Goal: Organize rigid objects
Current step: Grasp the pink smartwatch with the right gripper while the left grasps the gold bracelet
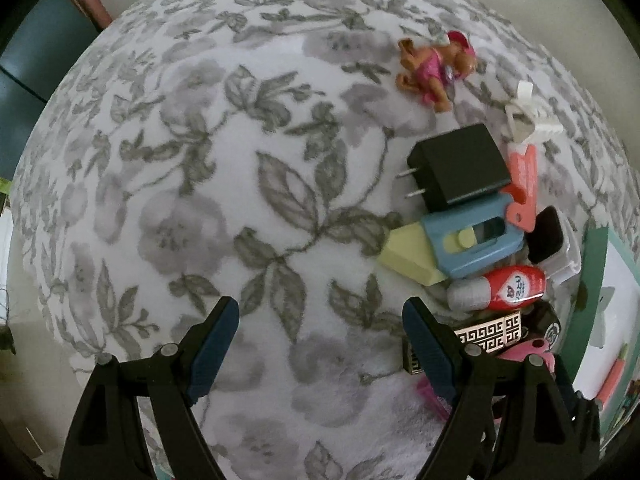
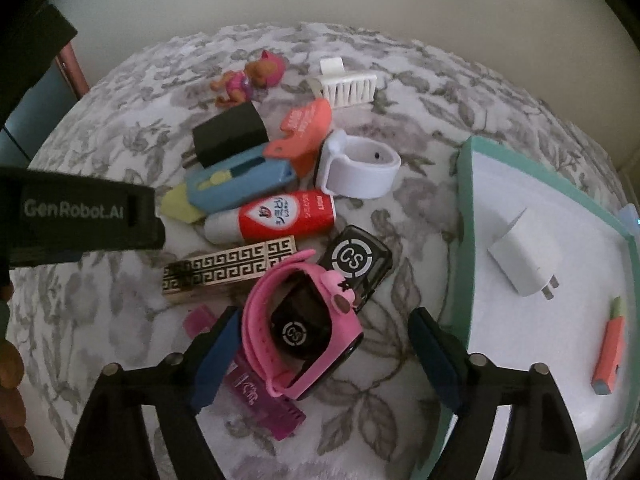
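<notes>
The right gripper [image 2: 320, 344] straddles the pink watch [image 2: 304, 336], jaws apart, not clamping it. The left gripper [image 1: 320, 340] hangs apart over the floral cloth [image 1: 240, 200].

Right tongs [image 2: 320, 336] agape around pink watch [image 2: 298, 340], seemingly not yet gripping.

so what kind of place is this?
Likely a home, perhaps a bedroom: a soft floral blanket as work surface, household clutter like a toy dog figure and pink kids' watch, plain wall behind.
</notes>
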{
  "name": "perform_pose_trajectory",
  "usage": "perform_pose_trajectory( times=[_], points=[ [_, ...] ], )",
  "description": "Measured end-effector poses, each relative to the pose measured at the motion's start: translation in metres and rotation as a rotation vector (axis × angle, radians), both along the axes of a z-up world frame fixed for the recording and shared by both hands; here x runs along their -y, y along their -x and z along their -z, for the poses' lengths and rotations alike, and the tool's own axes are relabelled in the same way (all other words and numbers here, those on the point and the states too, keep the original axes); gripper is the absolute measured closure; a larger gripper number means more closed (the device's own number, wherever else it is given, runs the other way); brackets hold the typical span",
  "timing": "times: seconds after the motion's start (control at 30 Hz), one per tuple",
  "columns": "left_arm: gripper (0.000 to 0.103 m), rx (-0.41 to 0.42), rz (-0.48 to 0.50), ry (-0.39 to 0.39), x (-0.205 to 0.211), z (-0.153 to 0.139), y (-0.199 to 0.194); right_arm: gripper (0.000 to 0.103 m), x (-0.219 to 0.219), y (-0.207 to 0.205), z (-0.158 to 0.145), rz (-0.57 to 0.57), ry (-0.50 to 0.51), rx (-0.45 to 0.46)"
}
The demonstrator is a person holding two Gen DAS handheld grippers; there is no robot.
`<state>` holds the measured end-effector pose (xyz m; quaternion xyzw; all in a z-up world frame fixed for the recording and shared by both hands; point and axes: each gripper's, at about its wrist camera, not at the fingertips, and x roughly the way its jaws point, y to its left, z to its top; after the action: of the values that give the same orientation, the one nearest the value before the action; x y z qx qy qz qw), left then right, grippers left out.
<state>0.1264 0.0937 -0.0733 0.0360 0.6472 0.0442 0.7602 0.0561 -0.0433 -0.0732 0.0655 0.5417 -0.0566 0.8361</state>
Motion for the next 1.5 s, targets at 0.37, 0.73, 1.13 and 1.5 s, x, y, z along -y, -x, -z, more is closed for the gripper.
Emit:
perform_pose_trajectory(
  times=[0.37,0.73,1.13,1.5],
  points=[
    [0.019,-0.026,0.037,0.07,0.016,0.003,-0.004,0.044,0.003,0.001,-0.004,-0.001,-0.039,0.024],
    [0.019,-0.048,0.083,0.141,0.052,0.001,-0.002,0.046,0.022,0.005,-0.012,0.044,-0.138,0.039],
    [0.012,-0.083,0.053,0.291,0.076,0.014,0.001,0.047,0.062,0.017,-0.034,0.155,-0.252,0.08],
    [0.008,-0.064,0.083,0.243,0.096,0.023,0.002,0.047,0.071,0.024,-0.048,0.17,-0.235,0.115]
  ],
)
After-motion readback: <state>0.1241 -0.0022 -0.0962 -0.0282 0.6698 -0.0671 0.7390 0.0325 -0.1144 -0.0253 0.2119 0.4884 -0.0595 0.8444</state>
